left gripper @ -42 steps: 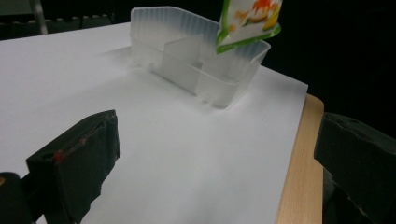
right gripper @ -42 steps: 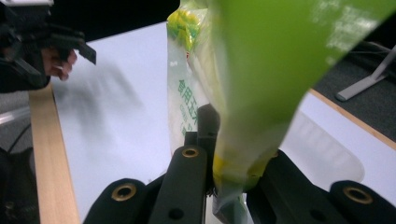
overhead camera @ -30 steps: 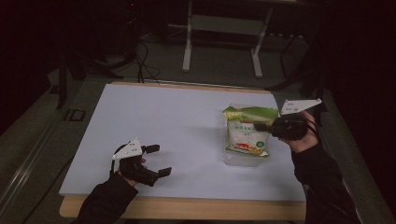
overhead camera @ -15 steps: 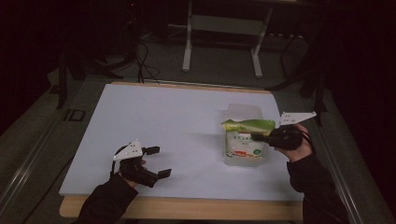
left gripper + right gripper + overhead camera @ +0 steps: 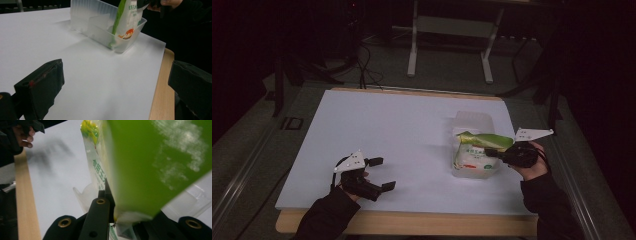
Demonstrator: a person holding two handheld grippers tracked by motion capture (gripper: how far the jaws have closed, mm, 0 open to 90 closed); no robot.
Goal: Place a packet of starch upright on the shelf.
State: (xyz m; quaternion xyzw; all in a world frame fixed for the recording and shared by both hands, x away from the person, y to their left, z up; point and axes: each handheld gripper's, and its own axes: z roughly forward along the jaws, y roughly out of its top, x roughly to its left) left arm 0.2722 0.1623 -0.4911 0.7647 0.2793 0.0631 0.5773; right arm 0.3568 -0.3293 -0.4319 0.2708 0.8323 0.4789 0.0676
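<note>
The desk (image 5: 262, 200) is wooden, its bare pale edge visible along the near side and right. A white sheet (image 5: 387, 130) covers nearly the whole top. A clear plastic tub (image 5: 472, 120) stands directly on the sheet, right of centre, near the desk's right edge. A bag (image 5: 474, 155) stands in the tub.

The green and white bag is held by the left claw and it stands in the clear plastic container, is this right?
Not quite. The right claw holds the green and white bag, as the high view shows. The bag does stand in the clear plastic container; the left claw is open, apart from it.
</note>
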